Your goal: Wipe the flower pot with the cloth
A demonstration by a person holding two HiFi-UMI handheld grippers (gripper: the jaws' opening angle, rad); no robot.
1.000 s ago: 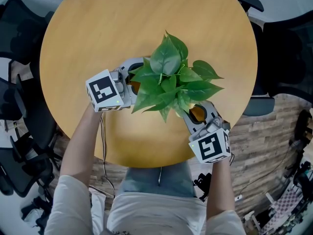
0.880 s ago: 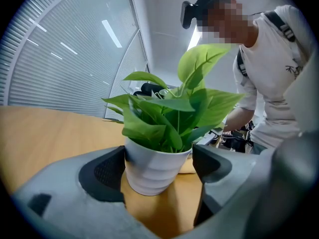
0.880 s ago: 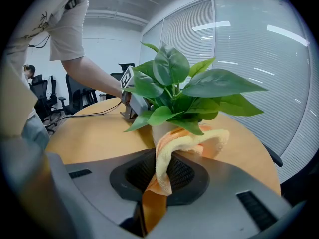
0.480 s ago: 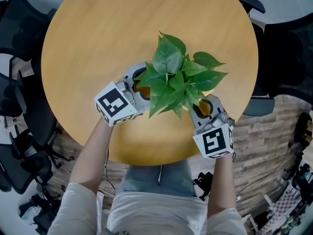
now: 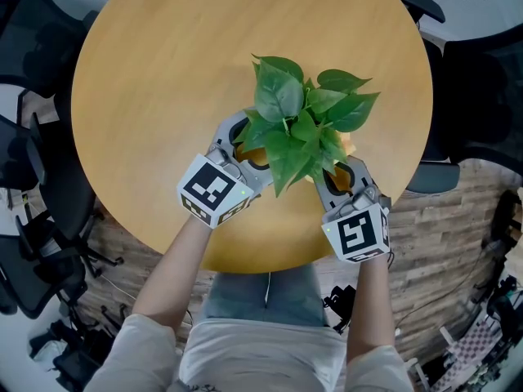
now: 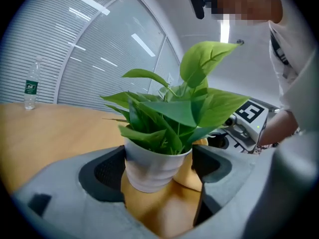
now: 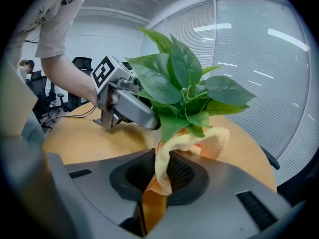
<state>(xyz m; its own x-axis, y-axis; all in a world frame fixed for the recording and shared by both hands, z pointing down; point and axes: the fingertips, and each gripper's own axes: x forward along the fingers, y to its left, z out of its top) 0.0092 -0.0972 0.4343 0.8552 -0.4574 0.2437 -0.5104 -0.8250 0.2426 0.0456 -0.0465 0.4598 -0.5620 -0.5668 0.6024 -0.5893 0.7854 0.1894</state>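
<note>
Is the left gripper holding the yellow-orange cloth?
No, the left gripper clamps the white ribbed flower pot; the right gripper pinches the yellow-orange cloth.

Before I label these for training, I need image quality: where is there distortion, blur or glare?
Left gripper view: fisheye curves the window blinds, the flower pot is sharp, the near jaws are soft, and the ceiling light is blown out. Right gripper view: same curvature, dark corners, cloth crisp. Head view: even light, only soft shadow on the table.

Bright, even overhead light (ceiling lamp glares); fisheye-warped, dark-cornered gripper views.
</note>
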